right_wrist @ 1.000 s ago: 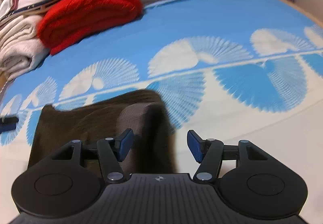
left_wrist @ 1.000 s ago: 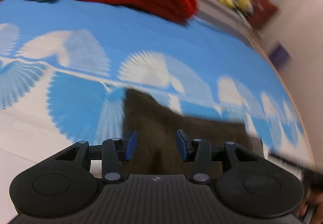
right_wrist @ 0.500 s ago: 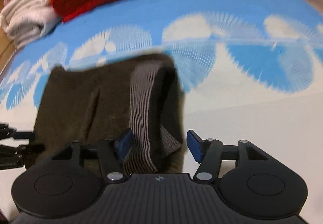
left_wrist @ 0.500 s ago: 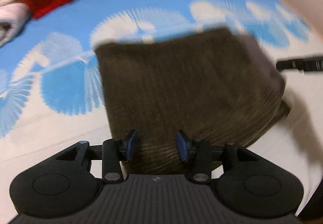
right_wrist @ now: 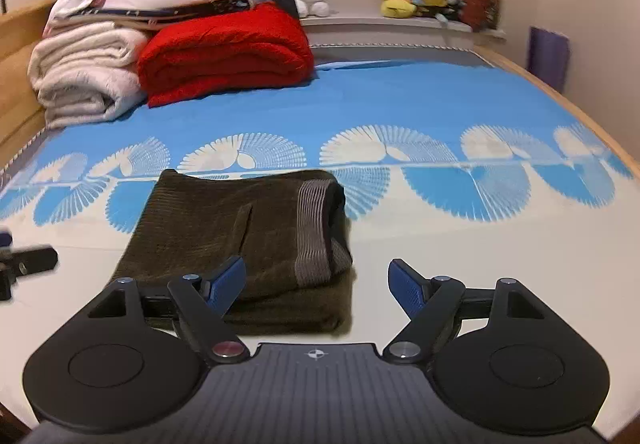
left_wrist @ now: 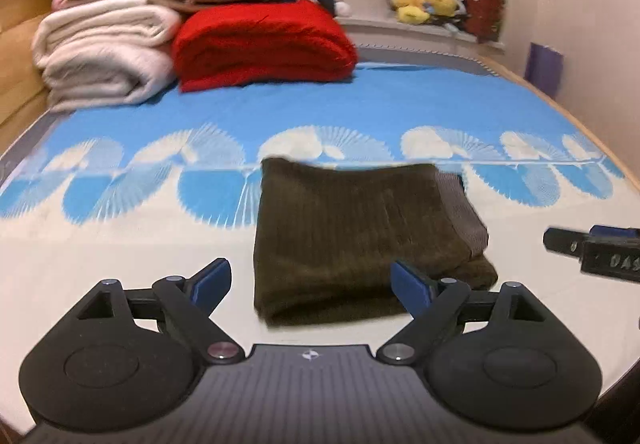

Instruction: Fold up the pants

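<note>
The dark olive corduroy pants (left_wrist: pixel 356 240) lie folded into a compact rectangle on the bed (left_wrist: pixel 400 103), on its blue-and-cream fan-patterned cover, with the grey ribbed waistband (right_wrist: pixel 316 232) showing at the right end. The left claw (left_wrist: pixel 310 282) and right claw (right_wrist: pixel 316 282) both hover just in front of the bundle, spread wide and holding nothing. A red folded blanket (left_wrist: pixel 260 43) and a stack of pale linens (left_wrist: pixel 104 47) sit well apart at the far end.

Even indoor light, fisheye-bent edges, perhaps slight blur
</note>
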`<state>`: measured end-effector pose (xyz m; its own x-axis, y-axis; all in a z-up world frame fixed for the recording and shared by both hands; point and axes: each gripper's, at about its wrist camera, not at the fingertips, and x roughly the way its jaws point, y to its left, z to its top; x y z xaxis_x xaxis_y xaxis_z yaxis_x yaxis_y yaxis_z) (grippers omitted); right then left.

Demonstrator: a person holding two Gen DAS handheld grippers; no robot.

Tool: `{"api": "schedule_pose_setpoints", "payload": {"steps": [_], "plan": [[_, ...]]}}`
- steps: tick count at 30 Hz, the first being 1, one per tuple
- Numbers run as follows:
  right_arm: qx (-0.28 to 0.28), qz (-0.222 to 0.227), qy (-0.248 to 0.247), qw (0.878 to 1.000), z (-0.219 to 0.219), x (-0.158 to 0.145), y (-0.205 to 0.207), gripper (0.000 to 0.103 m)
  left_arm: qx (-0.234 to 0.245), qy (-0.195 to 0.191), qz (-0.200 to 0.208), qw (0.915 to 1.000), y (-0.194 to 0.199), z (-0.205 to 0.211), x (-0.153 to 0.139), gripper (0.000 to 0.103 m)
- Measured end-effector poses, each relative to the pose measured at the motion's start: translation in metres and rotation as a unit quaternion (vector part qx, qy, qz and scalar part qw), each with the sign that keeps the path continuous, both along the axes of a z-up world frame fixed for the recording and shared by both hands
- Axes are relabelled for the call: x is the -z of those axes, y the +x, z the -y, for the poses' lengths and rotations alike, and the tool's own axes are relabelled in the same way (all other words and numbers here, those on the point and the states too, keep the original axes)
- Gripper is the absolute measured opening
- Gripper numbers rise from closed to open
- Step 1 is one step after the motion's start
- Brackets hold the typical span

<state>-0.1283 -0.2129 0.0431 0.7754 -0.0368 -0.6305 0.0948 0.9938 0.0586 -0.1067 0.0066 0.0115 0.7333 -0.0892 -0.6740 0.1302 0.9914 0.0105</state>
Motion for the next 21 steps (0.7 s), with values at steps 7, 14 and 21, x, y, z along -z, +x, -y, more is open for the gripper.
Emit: {"api": "schedule_pose_setpoints", "payload": {"steps": [7,14,21], "plan": [[-0.008,0.002,0.005,1.000,-0.018,0.018,-0.034,0.082,0.000,0.020,-0.062,0.9979,-0.014,0.012,0.028,0.091],[-0.010,-0.045,0.001,0.999,-0.022,0.039,-0.024,0.082,0.007,0.027,-0.048,0.9984,-0.003,0.013,0.070,0.091],[-0.018,-0.060,-0.015,0.998,-0.026,0.051,-0.015,0.082,-0.007,0.032,-0.047,0.9984,0.009,0.014,0.081,0.091]]}}
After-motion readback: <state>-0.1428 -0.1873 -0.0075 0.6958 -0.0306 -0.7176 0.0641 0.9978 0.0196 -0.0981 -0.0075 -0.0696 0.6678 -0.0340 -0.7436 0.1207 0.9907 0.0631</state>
